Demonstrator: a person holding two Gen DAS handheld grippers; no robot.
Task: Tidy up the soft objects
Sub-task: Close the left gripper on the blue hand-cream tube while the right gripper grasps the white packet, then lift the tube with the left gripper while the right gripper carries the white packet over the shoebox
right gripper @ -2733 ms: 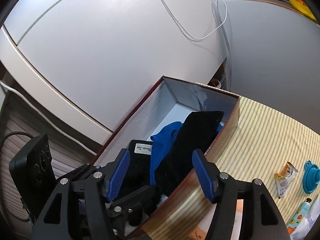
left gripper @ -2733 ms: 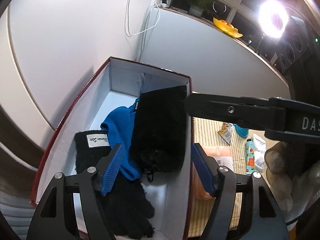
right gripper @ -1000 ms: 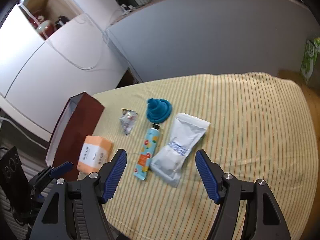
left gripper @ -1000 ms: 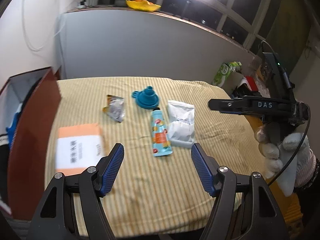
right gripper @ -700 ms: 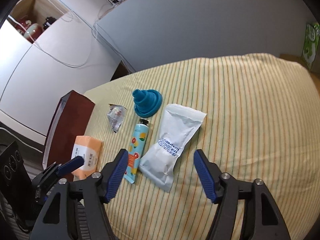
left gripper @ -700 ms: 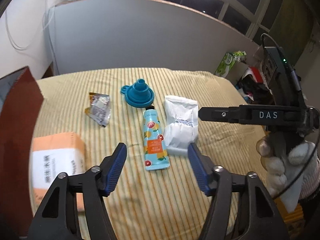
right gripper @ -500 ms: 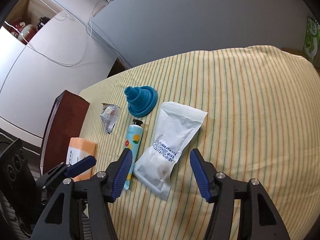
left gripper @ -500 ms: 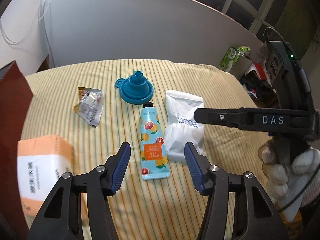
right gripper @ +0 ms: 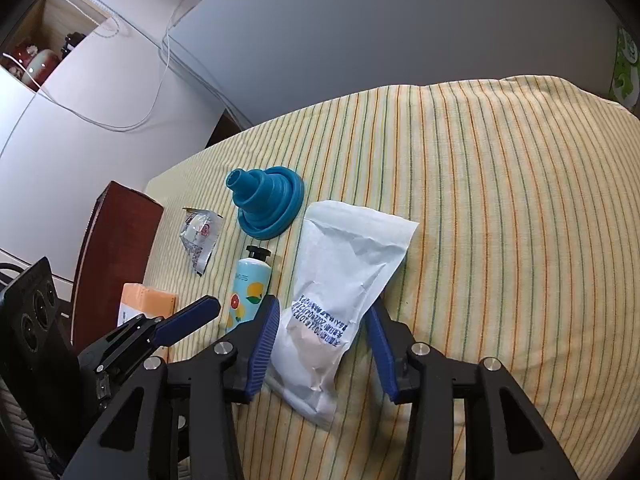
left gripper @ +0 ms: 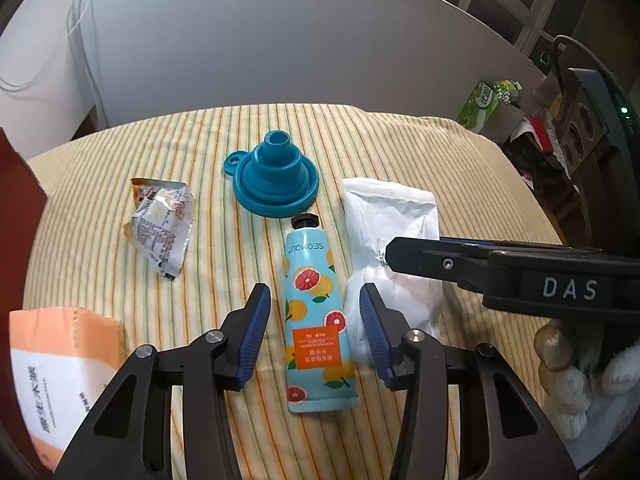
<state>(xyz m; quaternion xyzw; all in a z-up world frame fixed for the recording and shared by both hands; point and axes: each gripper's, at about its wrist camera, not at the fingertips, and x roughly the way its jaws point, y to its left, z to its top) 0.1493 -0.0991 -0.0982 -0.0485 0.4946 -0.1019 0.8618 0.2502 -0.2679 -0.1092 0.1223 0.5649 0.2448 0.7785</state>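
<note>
Left hand-held gripper is hovering released, its blue pads straddling the hand cream tube without touching it. Right hand-held gripper is also hanging released, pads flanking the lower end of the white pouch. Both items are lying side by side on the striped table. Blue funnel is sitting just beyond the tube cap; crumpled wrapper and orange tissue pack are lying nearer the red box
</note>
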